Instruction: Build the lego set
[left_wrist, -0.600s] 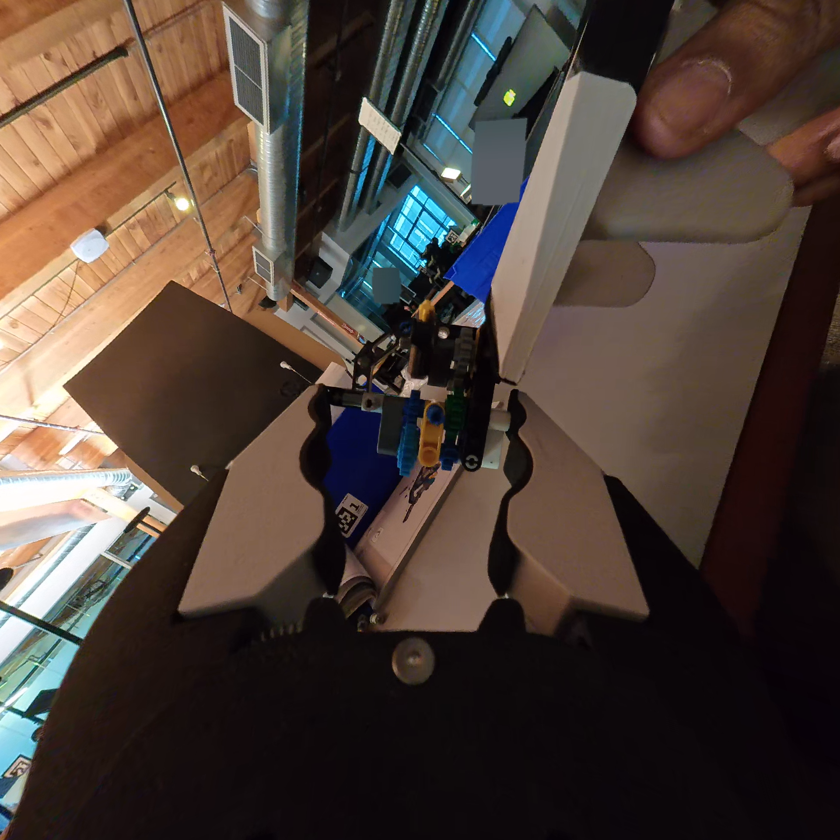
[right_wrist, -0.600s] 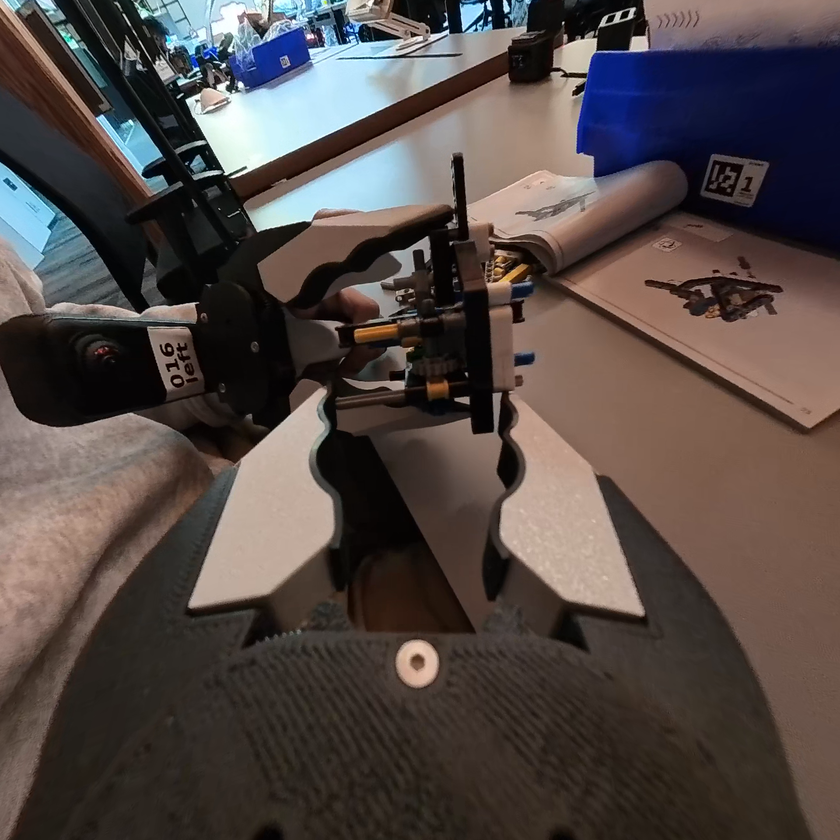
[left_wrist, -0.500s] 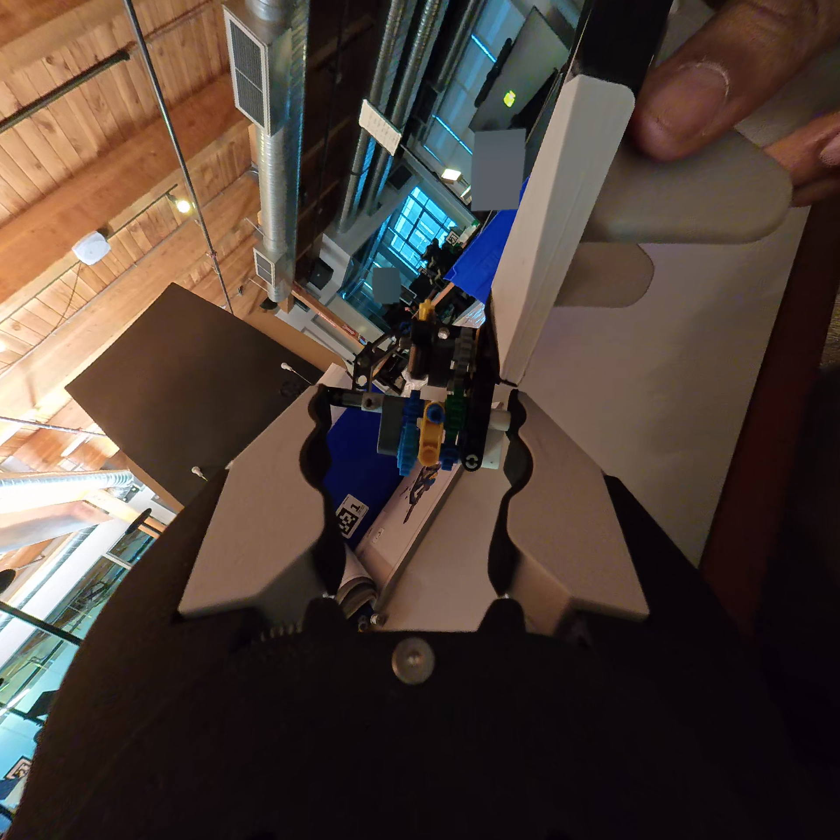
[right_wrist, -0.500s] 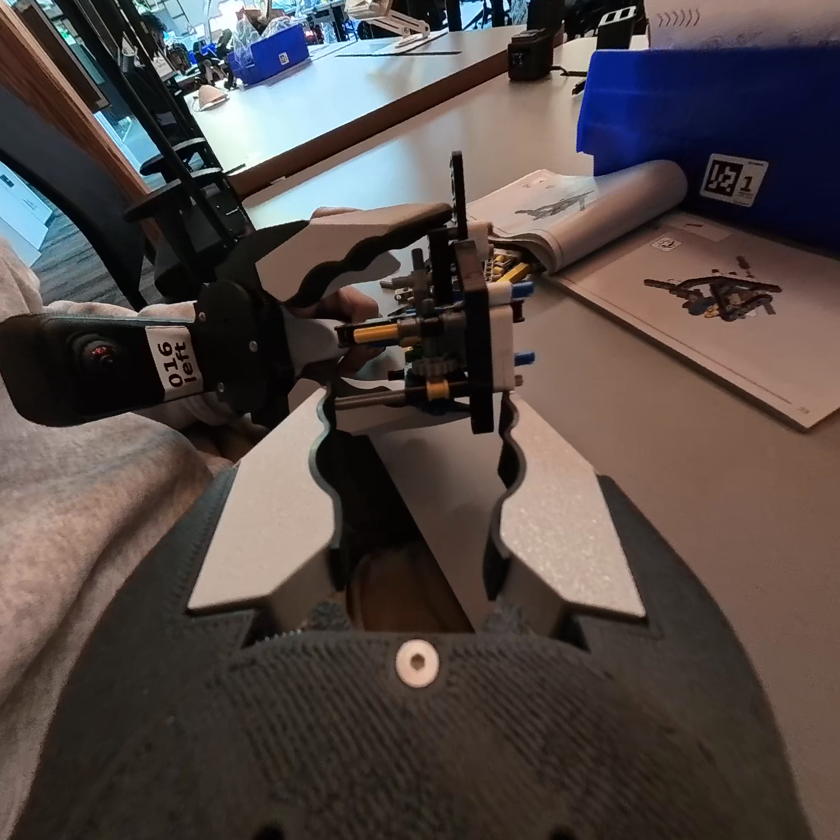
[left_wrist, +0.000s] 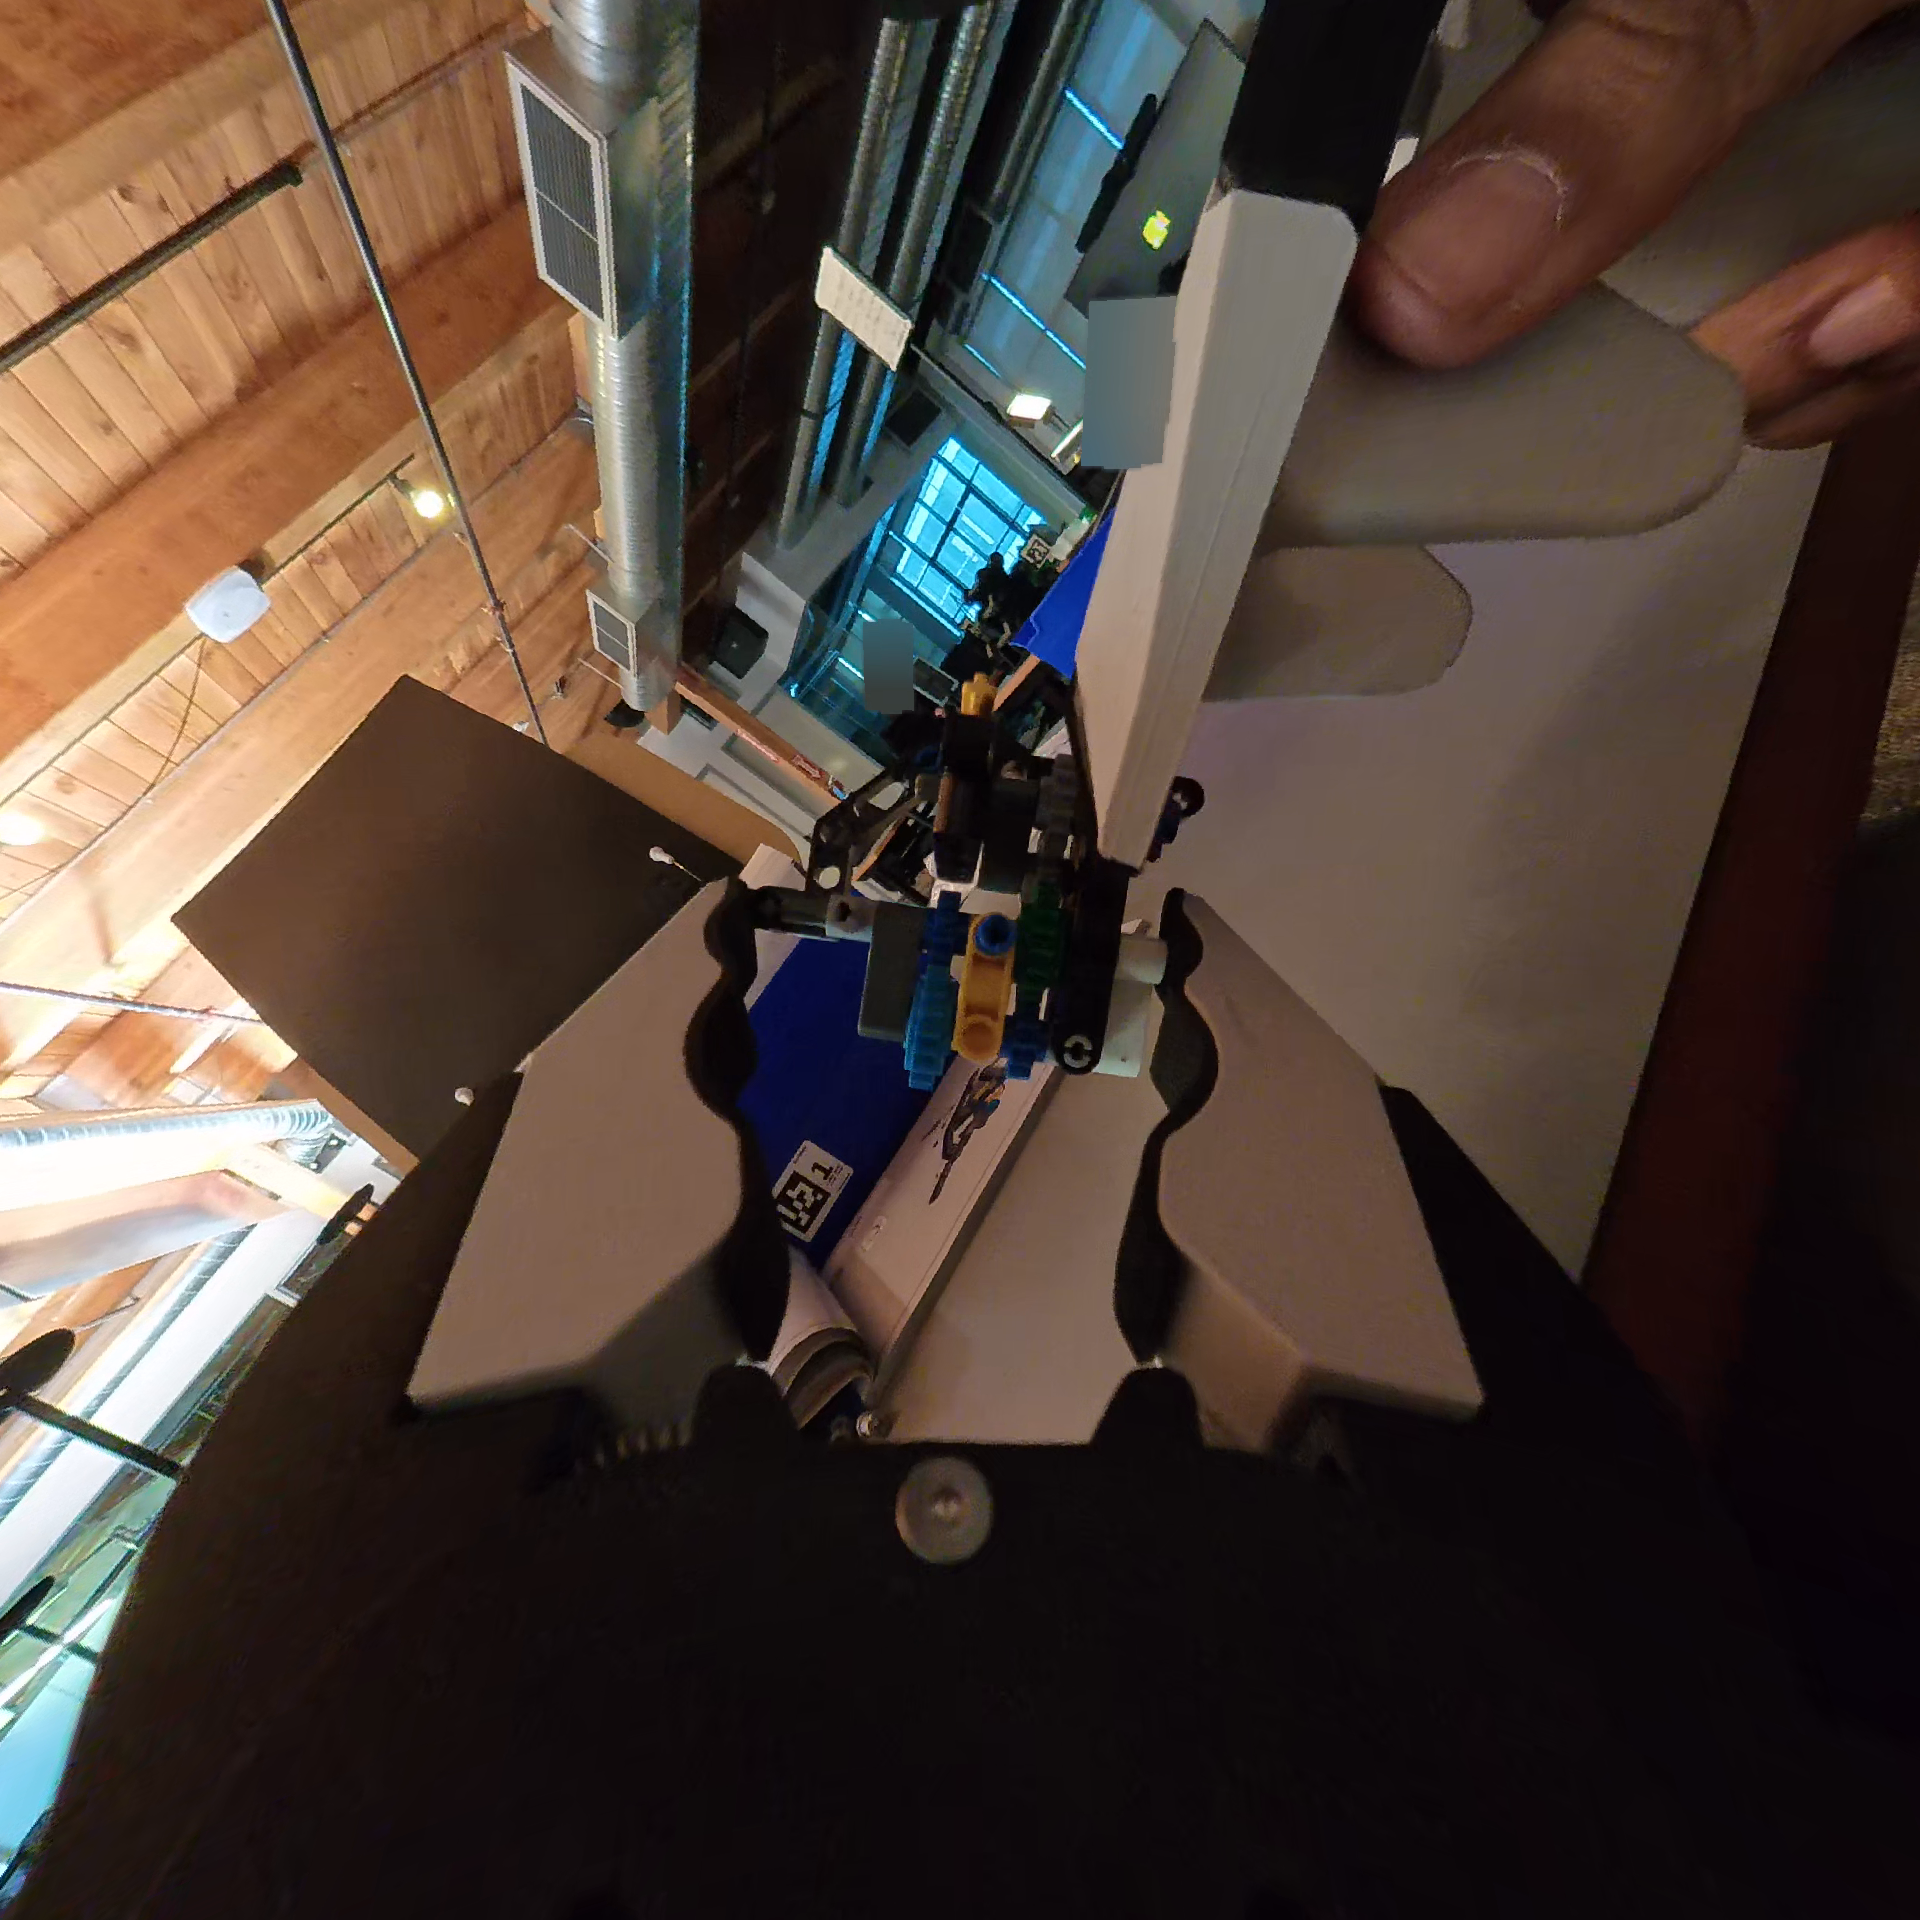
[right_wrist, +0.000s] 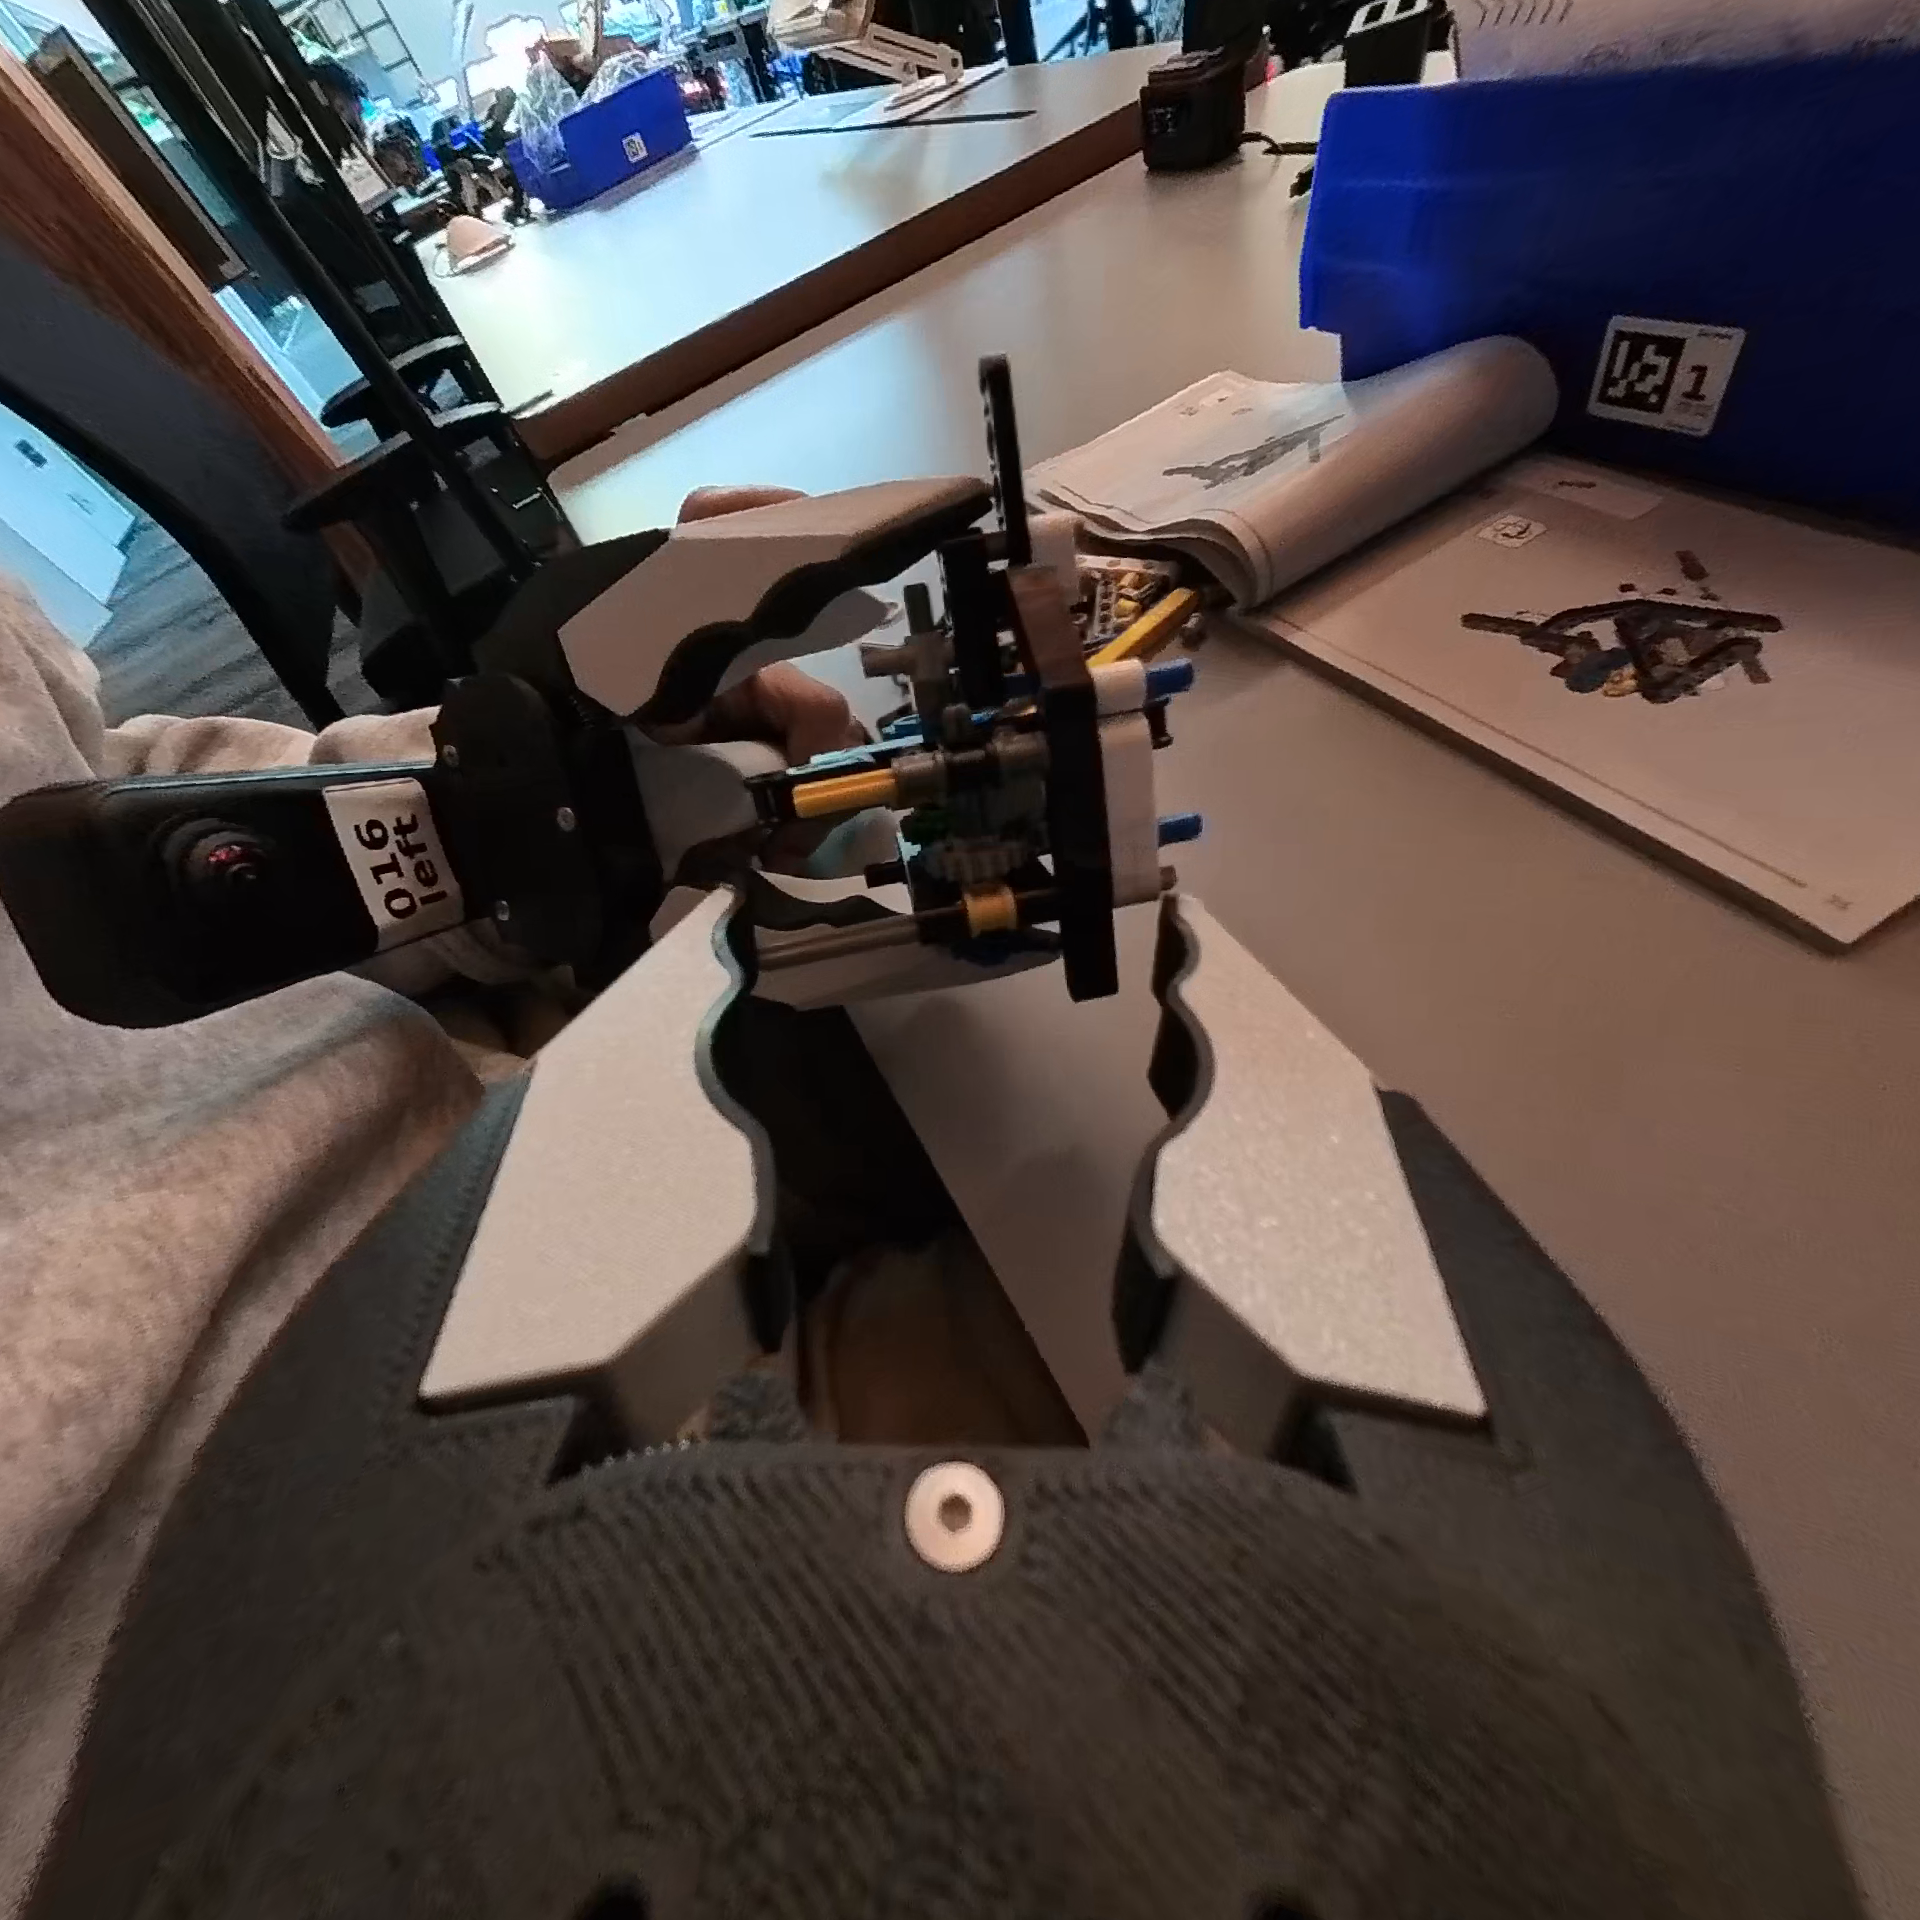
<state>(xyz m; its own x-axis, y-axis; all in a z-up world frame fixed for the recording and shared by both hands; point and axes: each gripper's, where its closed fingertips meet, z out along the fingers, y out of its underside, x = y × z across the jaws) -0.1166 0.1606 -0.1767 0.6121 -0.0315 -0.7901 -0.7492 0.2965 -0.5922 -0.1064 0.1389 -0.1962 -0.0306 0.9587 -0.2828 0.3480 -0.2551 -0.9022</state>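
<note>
The lego assembly (left_wrist: 987, 977), with a black beam, white blocks, blue and green gears and yellow parts, is clamped in my left gripper (left_wrist: 951, 914) and held above the table. In the right wrist view the assembly (right_wrist: 1081, 790) sits sideways between the left gripper's upper and lower fingers (right_wrist: 831, 551). My right gripper (right_wrist: 951, 909) is open. Its tips flank the lower end of the black beam. In the left wrist view one pale right finger (left_wrist: 1195, 540) reaches the beam's side. A person's thumb (left_wrist: 1455, 218) shows at the top right.
A blue bin (right_wrist: 1610, 208) stands at the back right on the grey table (right_wrist: 1403, 1091). An open instruction booklet (right_wrist: 1610, 748) lies before it, with a curled page (right_wrist: 1403, 436) over loose pieces (right_wrist: 1132, 613). A dark chair (right_wrist: 416, 499) and another table (right_wrist: 779, 208) stand behind. A grey sleeve (right_wrist: 156, 1195) is at left.
</note>
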